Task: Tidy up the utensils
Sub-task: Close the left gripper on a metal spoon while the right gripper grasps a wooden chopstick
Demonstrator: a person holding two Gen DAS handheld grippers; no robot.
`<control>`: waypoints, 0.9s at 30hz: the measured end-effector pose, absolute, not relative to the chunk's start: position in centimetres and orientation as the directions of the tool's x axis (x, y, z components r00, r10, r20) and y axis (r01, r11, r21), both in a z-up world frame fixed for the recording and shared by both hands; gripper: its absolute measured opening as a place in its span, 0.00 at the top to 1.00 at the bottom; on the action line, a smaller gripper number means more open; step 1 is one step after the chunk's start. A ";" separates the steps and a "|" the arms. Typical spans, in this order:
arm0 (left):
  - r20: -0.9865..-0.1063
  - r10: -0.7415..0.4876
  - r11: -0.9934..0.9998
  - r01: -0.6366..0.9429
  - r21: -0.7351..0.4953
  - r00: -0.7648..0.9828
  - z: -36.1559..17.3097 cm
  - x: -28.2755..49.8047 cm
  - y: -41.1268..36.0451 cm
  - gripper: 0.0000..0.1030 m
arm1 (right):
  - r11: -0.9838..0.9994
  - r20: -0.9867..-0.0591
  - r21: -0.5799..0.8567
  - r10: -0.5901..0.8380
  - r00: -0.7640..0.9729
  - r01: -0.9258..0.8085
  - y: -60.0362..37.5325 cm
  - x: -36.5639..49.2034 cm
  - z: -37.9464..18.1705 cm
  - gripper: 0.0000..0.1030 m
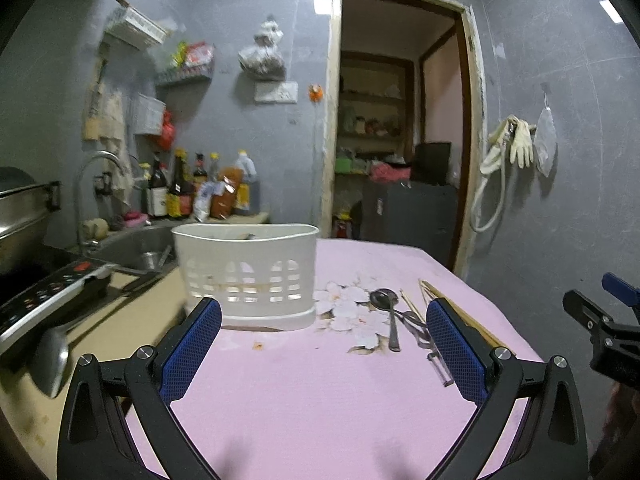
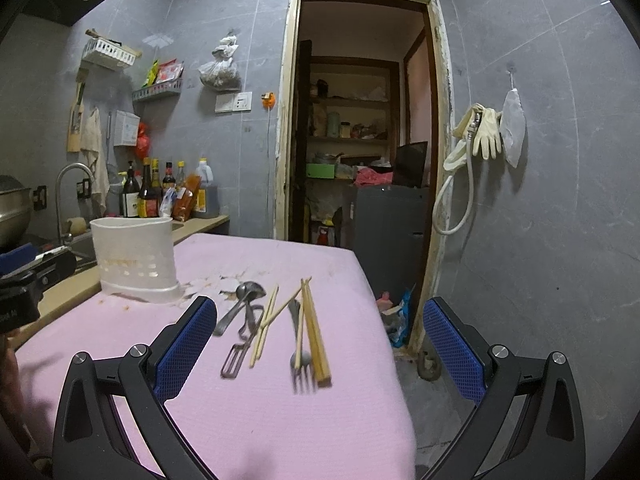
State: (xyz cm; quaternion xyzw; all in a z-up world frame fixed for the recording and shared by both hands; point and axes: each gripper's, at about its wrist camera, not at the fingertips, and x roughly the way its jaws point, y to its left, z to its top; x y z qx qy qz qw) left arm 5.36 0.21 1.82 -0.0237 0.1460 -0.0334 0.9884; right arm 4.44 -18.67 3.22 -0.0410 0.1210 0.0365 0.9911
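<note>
A white slotted utensil holder (image 1: 248, 276) (image 2: 134, 256) stands on the pink tablecloth (image 1: 304, 392) (image 2: 260, 400) near its left edge. To its right lie a metal spoon (image 1: 387, 312) (image 2: 240, 304), a peeler (image 2: 240, 350), loose chopsticks (image 2: 266, 324), a fork (image 2: 300, 356) and a thicker pair of chopsticks (image 2: 314, 336). My left gripper (image 1: 322, 320) hovers open in front of the holder and spoon, holding nothing. My right gripper (image 2: 320, 320) hovers open above the utensils, also with nothing in it. In the left wrist view the right gripper's body shows at the far right.
Left of the table run a counter with a sink (image 1: 136, 244), a tap (image 2: 72, 184), sauce bottles (image 1: 188, 188) and an induction cooker (image 1: 44, 300). A ladle (image 1: 50, 356) lies on the counter. An open doorway (image 2: 360, 140) is behind the table; the table's right edge drops to the floor.
</note>
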 end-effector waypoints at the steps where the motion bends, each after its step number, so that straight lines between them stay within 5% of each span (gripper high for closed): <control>1: -0.301 -0.086 0.996 0.072 -0.057 0.950 2.0 6.1 0.2 0.02 | 0.993 -0.248 -0.078 0.065 0.967 -0.087 -19.0 5.0 3.5 0.00; 23: -0.561 -0.240 0.961 0.275 -0.022 0.792 0.2 20.7 -4.0 0.03 | 0.973 -0.560 -0.110 0.108 0.821 -0.203 -22.2 21.1 2.1 0.00; 27: -0.610 -0.272 0.948 0.317 -0.035 0.745 -1.1 23.7 -5.0 0.11 | 0.970 -0.593 -0.108 0.113 0.797 -0.217 -22.5 23.2 1.3 0.00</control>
